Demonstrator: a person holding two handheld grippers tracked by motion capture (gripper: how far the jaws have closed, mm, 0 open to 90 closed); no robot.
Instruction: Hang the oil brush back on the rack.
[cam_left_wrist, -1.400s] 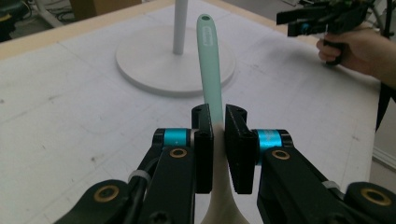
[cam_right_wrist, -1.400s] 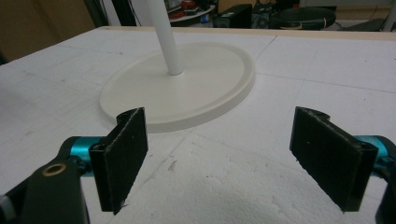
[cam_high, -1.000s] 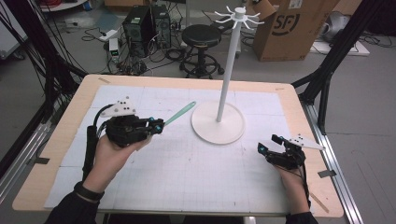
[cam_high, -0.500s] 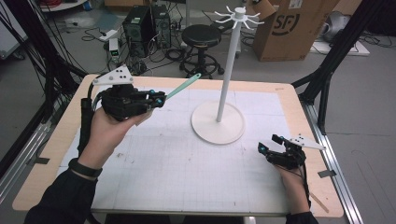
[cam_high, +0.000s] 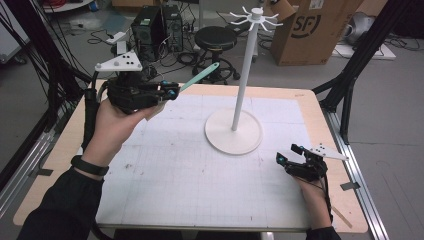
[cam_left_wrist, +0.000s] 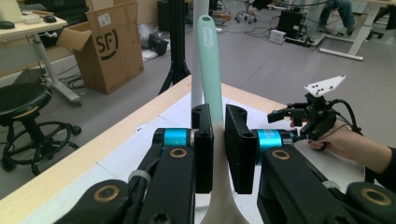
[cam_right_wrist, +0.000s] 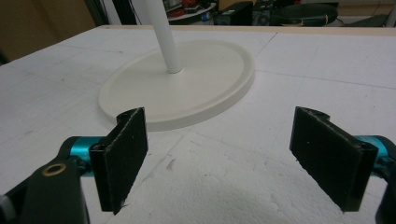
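White gridded foam covers the bench (cam_high: 165, 190), with a cluttered workshop floor beyond it. Raised above the bench's far left part, the left gripper (cam_high: 172, 92) is clamped on a slim mint-green utensil (cam_high: 199, 79), most likely a spoon or spatula, whose smooth plastic handle juts forward past the jaws toward the hanging stand (cam_high: 240, 100). That stand is ahead of the gripper and off to its right — a thin white pole on a broad matte disc base, crowned with short radiating hooks. To do this well, the handle tip should probably be lifted level with the hooks and eased on slowly, the grip kept firm so the slick handle does not swivel. Well apart, the right gripper (cam_high: 289, 154) rests low, jaws spread wide and holding nothing, just short of the base.
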